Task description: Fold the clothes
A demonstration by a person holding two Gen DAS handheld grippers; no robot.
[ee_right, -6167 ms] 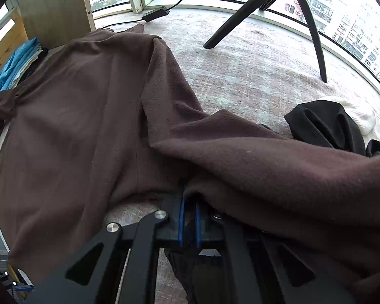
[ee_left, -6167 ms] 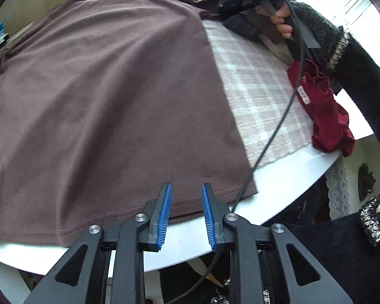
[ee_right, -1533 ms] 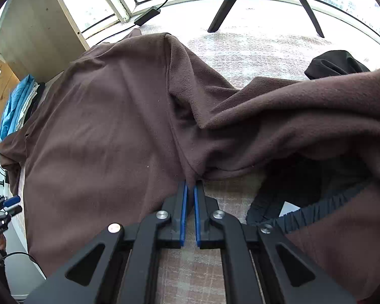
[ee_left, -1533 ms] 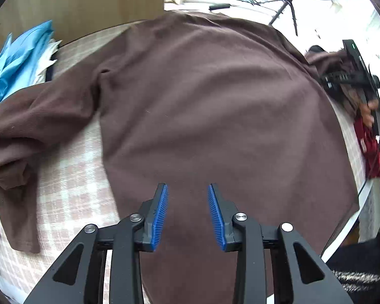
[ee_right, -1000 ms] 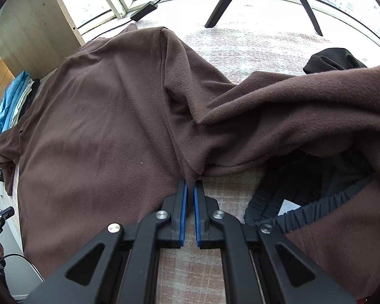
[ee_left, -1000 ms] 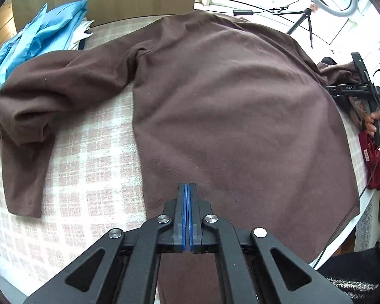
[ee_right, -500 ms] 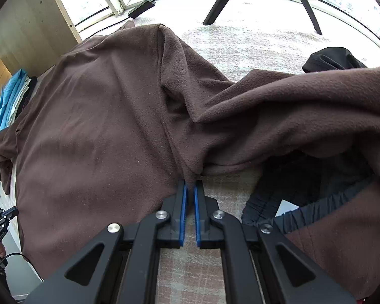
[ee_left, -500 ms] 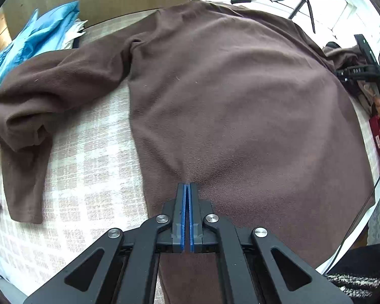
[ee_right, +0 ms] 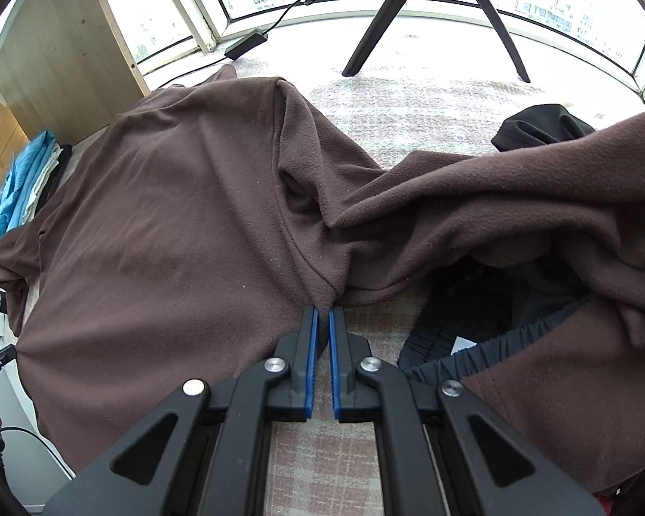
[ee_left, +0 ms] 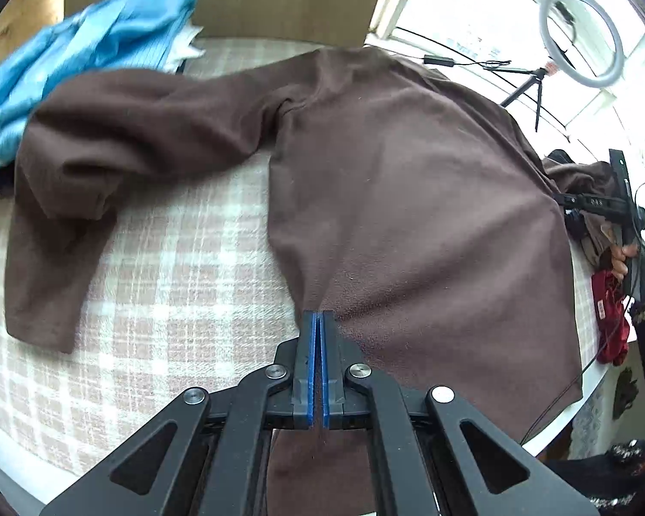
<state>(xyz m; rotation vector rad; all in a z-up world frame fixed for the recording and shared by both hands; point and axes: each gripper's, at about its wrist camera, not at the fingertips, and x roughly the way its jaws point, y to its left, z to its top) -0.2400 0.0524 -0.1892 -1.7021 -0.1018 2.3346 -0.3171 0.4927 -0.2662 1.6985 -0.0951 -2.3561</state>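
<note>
Fleece fills your table: the brown sweater (ee_left: 408, 198) lies spread over the checked cloth (ee_left: 185, 266). Your left gripper (ee_left: 321, 322) is clamped on its side edge near the hem, your right gripper (ee_right: 323, 318) on the underarm seam, by the black garment (ee_right: 486, 335).

We see a round white surface (ee_left: 554, 432) covered by a pink-and-white checked cloth (ee_left: 185, 266). On the cloth lie a spread brown sweater (ee_left: 408, 198), a blue folded pile (ee_left: 86, 38), a red garment (ee_left: 608, 314) and a black garment (ee_right: 537, 127).
</note>
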